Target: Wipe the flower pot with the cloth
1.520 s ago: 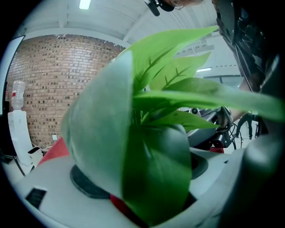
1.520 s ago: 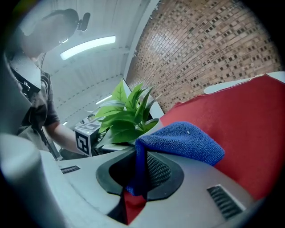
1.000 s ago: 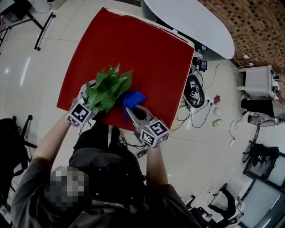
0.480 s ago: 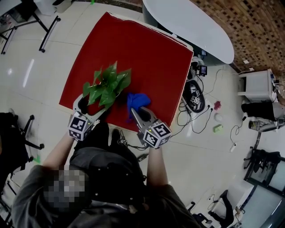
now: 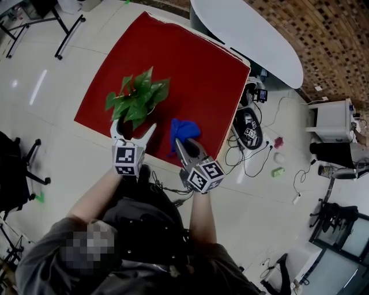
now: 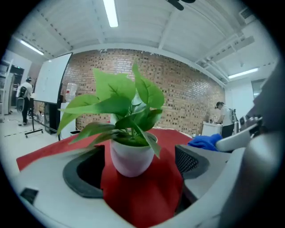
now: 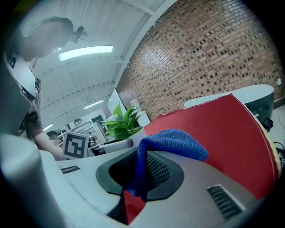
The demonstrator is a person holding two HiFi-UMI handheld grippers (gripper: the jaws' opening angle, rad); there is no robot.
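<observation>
The smooth, rounded white flower pot [image 6: 130, 156] with its leafy plant stands on the red tablecloth [image 5: 190, 75] at centre-left, at the mouth of the left gripper [image 5: 134, 129], whose jaws are spread wide. Just right, the right gripper [image 5: 179, 145] pinches the crumpled blue cloth [image 5: 183, 129].

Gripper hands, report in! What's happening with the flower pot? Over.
Left gripper open, flower pot ahead of jaws, untouched. Right gripper shut on blue cloth, apart from pot. Leaves droop over rim.

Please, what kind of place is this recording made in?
Probably an open office or a lab workspace: a brick wall, a whiteboard on a stand, strip lights on the ceiling, and a white oval table on a tiled floor.
</observation>
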